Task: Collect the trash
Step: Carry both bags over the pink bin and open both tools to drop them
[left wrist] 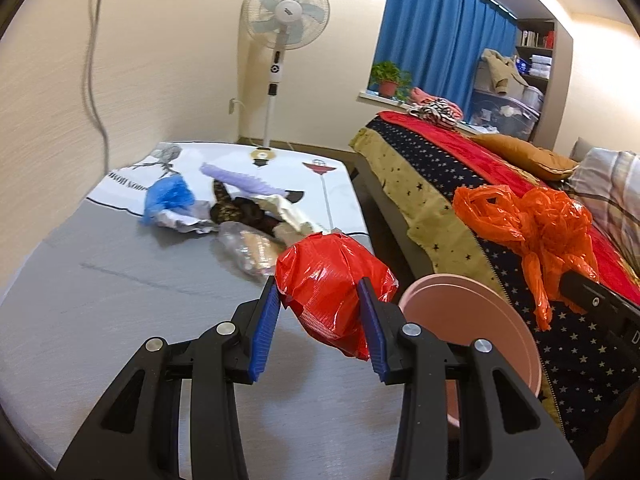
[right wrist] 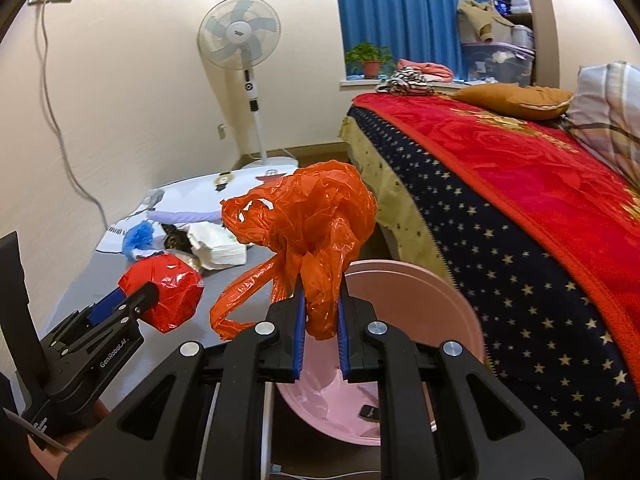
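Note:
My left gripper [left wrist: 320, 312] is shut on a crumpled red plastic bag [left wrist: 332, 284] and holds it above the table edge, just left of the pink bin [left wrist: 480, 320]. It also shows in the right wrist view [right wrist: 168, 292]. My right gripper [right wrist: 320, 320] is shut on an orange plastic bag [right wrist: 308, 232], held over the pink bin [right wrist: 420, 304]; the orange bag also shows in the left wrist view [left wrist: 528, 232]. More trash lies on the grey table [left wrist: 100, 300]: a blue bag [left wrist: 166, 196], a purple wrapper [left wrist: 244, 180] and a clear packet [left wrist: 248, 252].
A bed with a red and starred cover [right wrist: 520, 184] stands close on the right of the bin. A standing fan [left wrist: 280, 32] is by the far wall. A cable [left wrist: 96, 80] hangs on the left wall. White tissues [right wrist: 218, 246] lie on the table.

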Tool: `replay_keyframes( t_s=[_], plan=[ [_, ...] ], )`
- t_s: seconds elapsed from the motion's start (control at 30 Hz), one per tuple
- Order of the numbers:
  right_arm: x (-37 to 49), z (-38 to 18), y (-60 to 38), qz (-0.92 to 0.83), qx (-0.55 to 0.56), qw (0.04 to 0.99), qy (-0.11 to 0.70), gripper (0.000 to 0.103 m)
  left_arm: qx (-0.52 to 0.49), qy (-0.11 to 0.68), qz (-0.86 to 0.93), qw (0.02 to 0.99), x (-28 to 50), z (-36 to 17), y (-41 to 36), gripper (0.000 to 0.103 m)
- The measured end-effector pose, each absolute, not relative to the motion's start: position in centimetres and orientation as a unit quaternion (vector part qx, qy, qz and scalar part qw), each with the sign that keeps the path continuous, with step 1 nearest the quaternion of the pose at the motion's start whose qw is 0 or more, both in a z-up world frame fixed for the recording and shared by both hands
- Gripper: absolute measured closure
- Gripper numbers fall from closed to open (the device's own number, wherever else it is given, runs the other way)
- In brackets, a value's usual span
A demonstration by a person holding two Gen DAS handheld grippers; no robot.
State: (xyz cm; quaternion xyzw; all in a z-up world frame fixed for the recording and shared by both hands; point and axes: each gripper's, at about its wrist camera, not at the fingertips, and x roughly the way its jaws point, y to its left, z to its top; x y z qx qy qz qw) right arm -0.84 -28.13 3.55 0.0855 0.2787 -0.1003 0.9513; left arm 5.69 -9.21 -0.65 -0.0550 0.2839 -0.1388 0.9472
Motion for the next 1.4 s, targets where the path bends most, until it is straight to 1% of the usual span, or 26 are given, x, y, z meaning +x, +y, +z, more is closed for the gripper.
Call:
replay_keyframes(
  t_s=[0.33, 0.6, 0.97, 1.4],
  plan=[
    [-1.4, 3.4, -30.3, -0.140, 0.095, 0.946, 0.278, 0.089, -0.043, 0.288, -0.174, 0.941, 5.6, -0.8, -12.4, 0.064],
    [-1.1, 2.4, -32.5, -0.191, 0.111, 0.934, 0.281, 0.089, -0.029, 0.304, -0.208, 0.929, 6.3, -2.0, -15.1, 0.064],
    [-0.3, 1.3, -34.2, -0.227, 0.125, 0.923, 0.285, 0.089, -0.001, 0.306, -0.252, 0.918, 6.5, -3.4, -18.9, 0.064],
    [0.1, 1.0, -34.6, -0.240, 0.123, 0.918, 0.291, 0.089, -0.001, 0.323, -0.260, 0.910, 7.0, -4.6, -20.6, 0.064]
  ],
)
